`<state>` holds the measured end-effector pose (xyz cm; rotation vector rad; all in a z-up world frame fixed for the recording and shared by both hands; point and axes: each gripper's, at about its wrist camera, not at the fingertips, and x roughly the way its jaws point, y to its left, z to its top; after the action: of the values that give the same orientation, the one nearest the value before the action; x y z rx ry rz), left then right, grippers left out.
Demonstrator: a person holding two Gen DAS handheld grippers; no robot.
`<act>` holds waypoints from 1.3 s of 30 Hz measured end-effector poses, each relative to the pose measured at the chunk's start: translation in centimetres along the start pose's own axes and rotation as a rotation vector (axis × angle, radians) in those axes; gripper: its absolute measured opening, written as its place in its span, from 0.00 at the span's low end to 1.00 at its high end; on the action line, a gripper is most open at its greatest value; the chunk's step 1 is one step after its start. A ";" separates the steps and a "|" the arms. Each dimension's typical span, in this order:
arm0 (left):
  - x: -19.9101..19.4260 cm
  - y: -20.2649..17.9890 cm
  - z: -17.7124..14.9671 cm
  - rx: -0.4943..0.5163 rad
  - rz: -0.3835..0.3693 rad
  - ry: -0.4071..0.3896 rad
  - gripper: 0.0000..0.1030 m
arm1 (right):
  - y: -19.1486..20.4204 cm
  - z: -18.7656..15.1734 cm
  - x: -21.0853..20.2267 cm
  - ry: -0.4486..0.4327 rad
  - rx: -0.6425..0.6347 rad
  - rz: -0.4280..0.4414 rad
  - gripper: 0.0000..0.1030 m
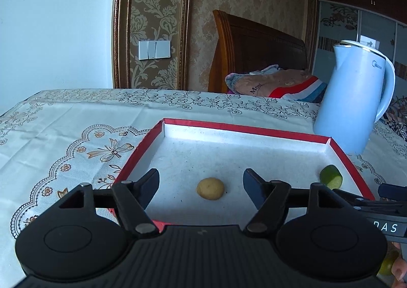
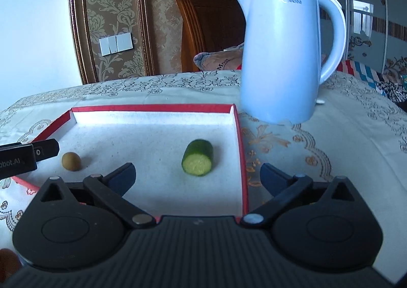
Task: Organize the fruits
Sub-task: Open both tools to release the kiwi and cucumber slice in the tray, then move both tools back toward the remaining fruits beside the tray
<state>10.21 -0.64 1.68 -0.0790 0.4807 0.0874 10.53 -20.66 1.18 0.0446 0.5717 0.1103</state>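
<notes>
A bedroom table under an embroidered cloth (image 1: 76,120) carries a red-rimmed tray (image 1: 236,128). The left gripper (image 1: 201,183) gapes wide and empty at lower centre, a small tan fruit (image 1: 210,188) just ahead between its fingers. The right gripper (image 2: 197,176), equally spread and empty, faces a cucumber piece (image 2: 197,157) mid-frame; a blue kettle (image 2: 279,58) stands upper right. Both items lie in the tray; the next move is likely withdrawing or fetching another piece.

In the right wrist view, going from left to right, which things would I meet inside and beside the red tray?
Black tip of the left hand-held gripper → small round tan-brown fruit → short green cucumber piece with a cut face → red right wall of the white-lined tray → tall light-blue electric kettle.
</notes>
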 end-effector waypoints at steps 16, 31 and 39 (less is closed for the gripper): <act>-2.1 0.0 -1.8 0.013 -0.033 0.002 0.71 | 0.2 -1.4 -1.8 -0.020 -0.017 0.014 1.00; -4.9 1.4 -3.9 -0.004 -0.034 -0.008 0.79 | -0.4 -3.7 -5.2 -0.045 0.002 0.057 1.00; -6.8 4.4 -6.0 -0.062 -0.050 0.042 0.82 | -0.4 -4.0 -5.4 -0.047 -0.006 0.051 1.00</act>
<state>0.97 2.72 -0.68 -0.1541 0.5180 0.0513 3.89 -21.60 0.71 0.0554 0.5231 0.1605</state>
